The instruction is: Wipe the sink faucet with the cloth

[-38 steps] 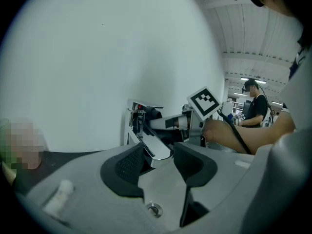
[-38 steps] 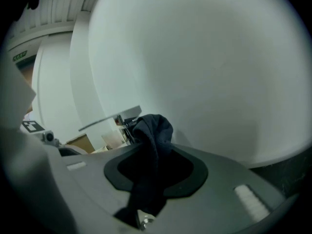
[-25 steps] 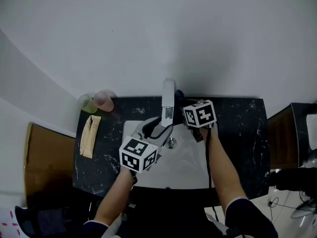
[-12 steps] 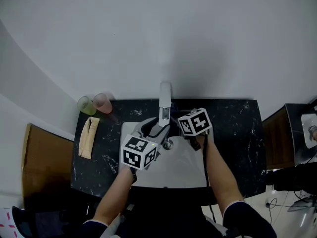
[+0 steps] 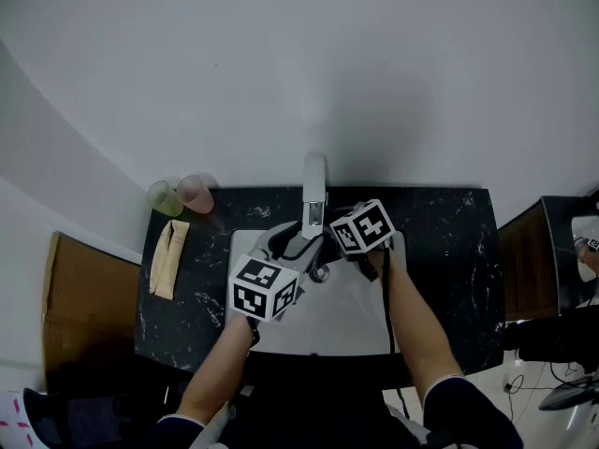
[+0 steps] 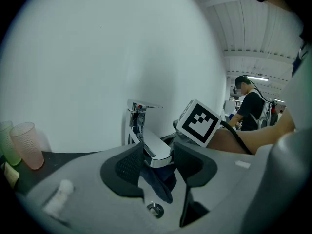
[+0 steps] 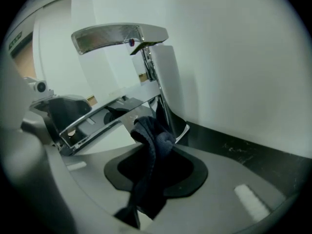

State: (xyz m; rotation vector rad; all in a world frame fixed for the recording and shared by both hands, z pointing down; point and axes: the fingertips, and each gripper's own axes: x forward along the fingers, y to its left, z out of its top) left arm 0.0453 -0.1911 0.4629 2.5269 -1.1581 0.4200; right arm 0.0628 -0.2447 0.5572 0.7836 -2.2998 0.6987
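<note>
At the sink [image 5: 360, 311]: faucet [image 5: 315, 195] stands on the back rim, by the wall [image 5: 299, 64]
Left gripper [image 6: 157, 162]: jaws clasp the spout [image 6: 155, 150] at its tip; likely steadying it
Right gripper [image 7: 155, 152]: closed on the dark cloth [image 7: 146, 189]; bunch sits against the spout's underside
Wipe: press the cloth firmly; slide along the spout, not across
Faucet's axis: spout runs from wall toward the person; tip slopes down over the basin

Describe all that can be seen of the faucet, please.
The faucet is shiny chrome with squared edges: an upright body, a flat lever on top bearing a red mark, and a flat spout sloping down over the white sink. It stands at the sink's back edge. The left gripper seems to clamp the spout's end; the right gripper holds a dark cloth at its underside.
</note>
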